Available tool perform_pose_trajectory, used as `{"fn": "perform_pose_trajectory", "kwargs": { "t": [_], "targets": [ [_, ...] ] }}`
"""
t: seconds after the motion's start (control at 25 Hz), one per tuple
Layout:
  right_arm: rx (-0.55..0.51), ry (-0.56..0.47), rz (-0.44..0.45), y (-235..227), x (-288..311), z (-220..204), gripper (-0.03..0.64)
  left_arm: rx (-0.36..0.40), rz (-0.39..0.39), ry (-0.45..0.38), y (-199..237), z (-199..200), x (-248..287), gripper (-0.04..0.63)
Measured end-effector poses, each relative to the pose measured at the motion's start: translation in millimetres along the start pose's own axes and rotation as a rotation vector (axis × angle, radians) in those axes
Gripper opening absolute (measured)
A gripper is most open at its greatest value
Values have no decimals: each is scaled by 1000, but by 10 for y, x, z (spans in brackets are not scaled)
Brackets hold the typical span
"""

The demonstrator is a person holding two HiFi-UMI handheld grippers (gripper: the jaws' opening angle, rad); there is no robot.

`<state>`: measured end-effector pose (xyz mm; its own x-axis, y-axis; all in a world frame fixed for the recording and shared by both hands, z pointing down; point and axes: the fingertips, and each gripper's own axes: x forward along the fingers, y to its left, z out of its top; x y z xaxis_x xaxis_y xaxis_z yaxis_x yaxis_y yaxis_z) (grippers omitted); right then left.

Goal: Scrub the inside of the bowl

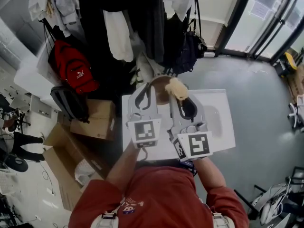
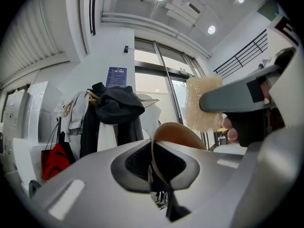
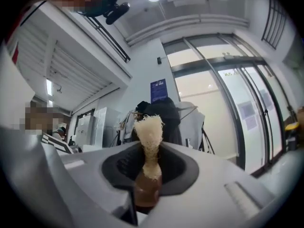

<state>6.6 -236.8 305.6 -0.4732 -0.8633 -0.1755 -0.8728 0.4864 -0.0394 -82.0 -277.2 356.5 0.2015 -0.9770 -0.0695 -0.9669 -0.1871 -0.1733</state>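
A pale, fibrous scrubbing pad (image 3: 149, 132) is pinched at its lower end between the closed jaws of the right gripper (image 3: 147, 172), with its frayed head left standing free above them. In the head view, the pad (image 1: 176, 89) is seen at the upper centre of the frame, just beside the rim of a tan bowl (image 1: 159, 86); whether the two touch cannot be told. The bowl (image 2: 176, 133) is held off the white table (image 1: 221, 127), its thin rim clamped edge-on between the jaws of the left gripper (image 2: 159, 167). The bowl is judged light and stiff, possibly slippery at the rim, so a firm hold there seems needed. The pad looks soft and springy, best gripped low. A rack of hanging clothes (image 1: 128, 18) and a red backpack (image 1: 73, 68) fill the upper left.
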Motion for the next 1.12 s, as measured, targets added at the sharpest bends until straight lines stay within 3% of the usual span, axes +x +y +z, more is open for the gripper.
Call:
{"fn": "perform_pose_trajectory", "kwargs": {
  "t": [0.24,0.32,0.52,1.12],
  "targets": [
    [-109,-230,-202,-159,-297,233,77,-25,-4,17,-15,-54,-15,23],
    [-123,-262,-236,-200,-386,241,77,-35,-5,16,-18,-57,-4,23],
    [-149,-259,-260,-314,-457,209,77,-21,-10,37,-26,-119,18,23],
    [-158,-220,-305,-506,-536,70,77,-98,-10,172,-100,-711,185,23]
  ]
}}
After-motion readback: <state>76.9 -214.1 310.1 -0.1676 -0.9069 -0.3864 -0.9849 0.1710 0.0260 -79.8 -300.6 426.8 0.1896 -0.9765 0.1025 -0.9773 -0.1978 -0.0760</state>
